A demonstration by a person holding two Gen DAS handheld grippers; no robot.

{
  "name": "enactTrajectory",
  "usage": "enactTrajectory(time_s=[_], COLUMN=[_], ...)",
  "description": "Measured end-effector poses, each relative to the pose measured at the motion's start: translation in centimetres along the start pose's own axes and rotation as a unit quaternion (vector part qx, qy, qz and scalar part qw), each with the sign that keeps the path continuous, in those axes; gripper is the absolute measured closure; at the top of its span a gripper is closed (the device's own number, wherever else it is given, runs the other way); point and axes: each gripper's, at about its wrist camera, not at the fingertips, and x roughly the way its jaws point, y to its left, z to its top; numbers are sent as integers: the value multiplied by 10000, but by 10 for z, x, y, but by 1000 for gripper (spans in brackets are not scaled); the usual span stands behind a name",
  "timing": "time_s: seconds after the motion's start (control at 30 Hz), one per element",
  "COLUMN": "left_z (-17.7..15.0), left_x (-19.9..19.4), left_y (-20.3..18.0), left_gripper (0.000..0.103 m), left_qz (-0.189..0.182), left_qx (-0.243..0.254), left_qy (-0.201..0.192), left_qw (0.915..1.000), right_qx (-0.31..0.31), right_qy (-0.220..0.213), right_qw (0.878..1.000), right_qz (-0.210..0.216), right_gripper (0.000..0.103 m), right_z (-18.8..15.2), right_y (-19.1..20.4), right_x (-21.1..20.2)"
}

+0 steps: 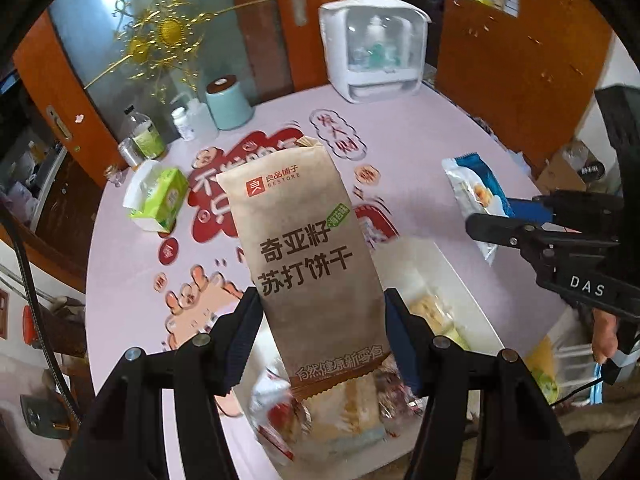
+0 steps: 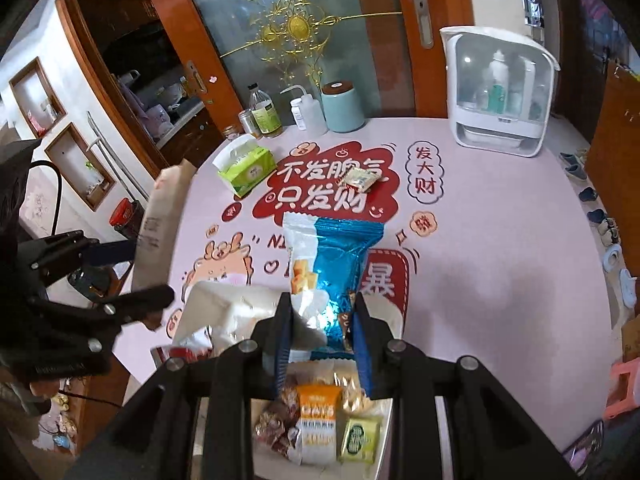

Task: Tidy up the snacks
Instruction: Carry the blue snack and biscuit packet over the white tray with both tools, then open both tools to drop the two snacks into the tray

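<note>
My left gripper (image 1: 320, 328) is shut on a brown cracker packet (image 1: 308, 248) and holds it upright above a white box (image 1: 460, 280) with several snacks in it. My right gripper (image 2: 323, 332) is shut on a blue and white snack packet (image 2: 332, 256), held over the same box (image 2: 384, 436). The right gripper (image 1: 490, 222) with its blue packet (image 1: 476, 188) shows at the right of the left wrist view. The left gripper (image 2: 132, 276) with the brown packet (image 2: 160, 216) shows at the left of the right wrist view. A small snack packet (image 2: 362, 179) lies on the table.
The round pink table (image 2: 500, 240) has a red printed mat. At its back stand a green tissue box (image 2: 246, 168), several bottles (image 2: 264, 112), a teal canister (image 2: 342, 106) and a white storage case (image 2: 500, 92). Glass and wood doors stand behind.
</note>
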Motion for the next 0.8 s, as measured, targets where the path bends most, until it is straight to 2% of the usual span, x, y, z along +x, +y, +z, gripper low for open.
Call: enactTrajectory(time_s=[0.23, 0.4, 0.57, 0.8], left_z=[-21, -35, -55, -69], left_x=[11, 31, 52, 69], left_y=[-30, -38, -39, -39], left_gripper=[44, 44, 44, 43], left_qz=[306, 495, 449, 419], left_qx=[399, 570, 539, 555], left_qy=[-59, 220, 539, 769], left_qw=[9987, 9969, 9961, 9946], right_qx=[-12, 40, 129, 176], right_qy=[410, 631, 849, 1086], right_qw=[9991, 9979, 9963, 9939], right_qz=[110, 101, 91, 93], right_gripper=[75, 75, 75, 74], right_z=[-43, -63, -76, -80], right_y=[12, 14, 11, 14], right_x=[10, 21, 30, 46])
